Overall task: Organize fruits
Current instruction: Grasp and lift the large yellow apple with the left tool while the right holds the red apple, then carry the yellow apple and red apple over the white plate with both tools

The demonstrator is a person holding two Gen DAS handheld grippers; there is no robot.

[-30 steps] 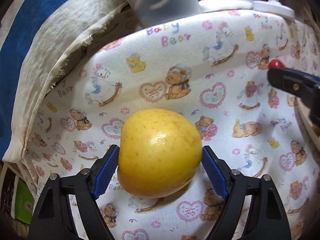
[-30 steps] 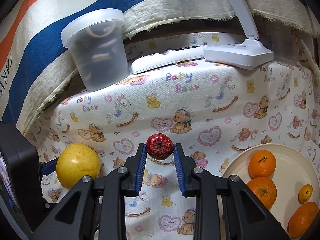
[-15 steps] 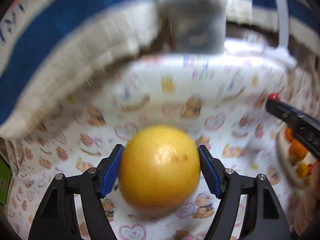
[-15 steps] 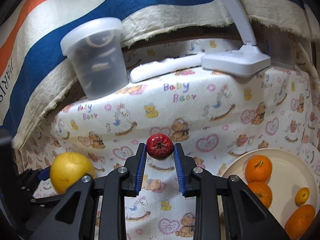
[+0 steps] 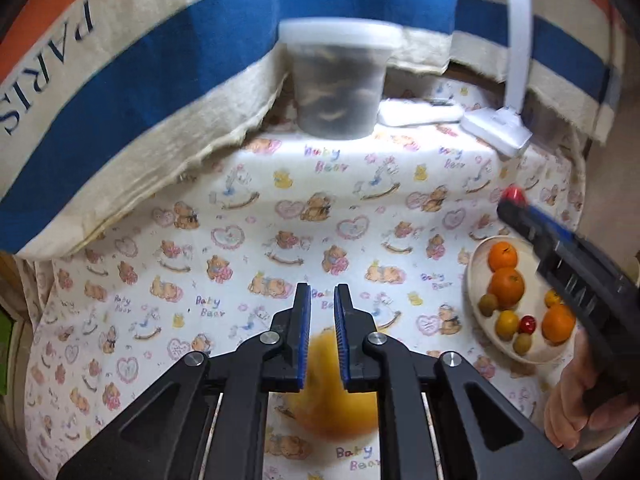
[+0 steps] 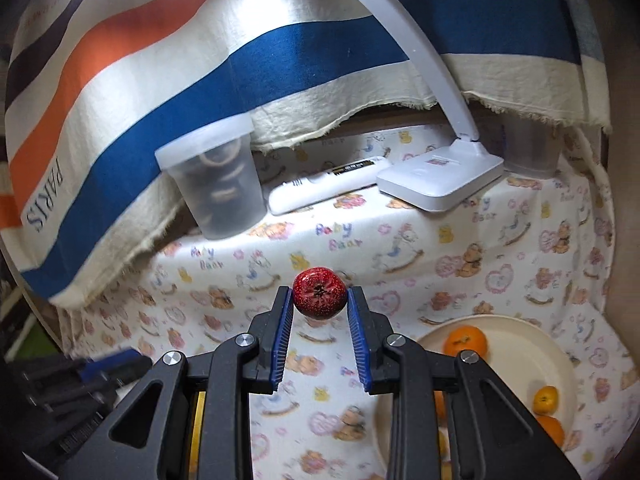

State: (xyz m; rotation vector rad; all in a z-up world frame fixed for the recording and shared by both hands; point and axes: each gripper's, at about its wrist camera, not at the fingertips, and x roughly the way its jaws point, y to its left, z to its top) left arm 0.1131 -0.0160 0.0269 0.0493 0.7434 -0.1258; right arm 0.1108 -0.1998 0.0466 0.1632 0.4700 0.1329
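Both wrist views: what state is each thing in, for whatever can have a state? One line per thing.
left gripper: shut, empty.
yellow apple: loose, blurred, below the left jaws, not gripped.
right gripper: shut on small red fruit, held clear of the cloth.
plate: holding oranges and smaller fruits.
plastic tub: upright, lid on.
desk lamp: lit.

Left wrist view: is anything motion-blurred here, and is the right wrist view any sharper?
Left wrist view: the yellow fruit under the shut left tool is smeared by motion, the cloth print stays readable. Right wrist view: the red fruit in the right tool is crisp, the cloth around it is softly blurred, and lamp glare whitens the top left corner.
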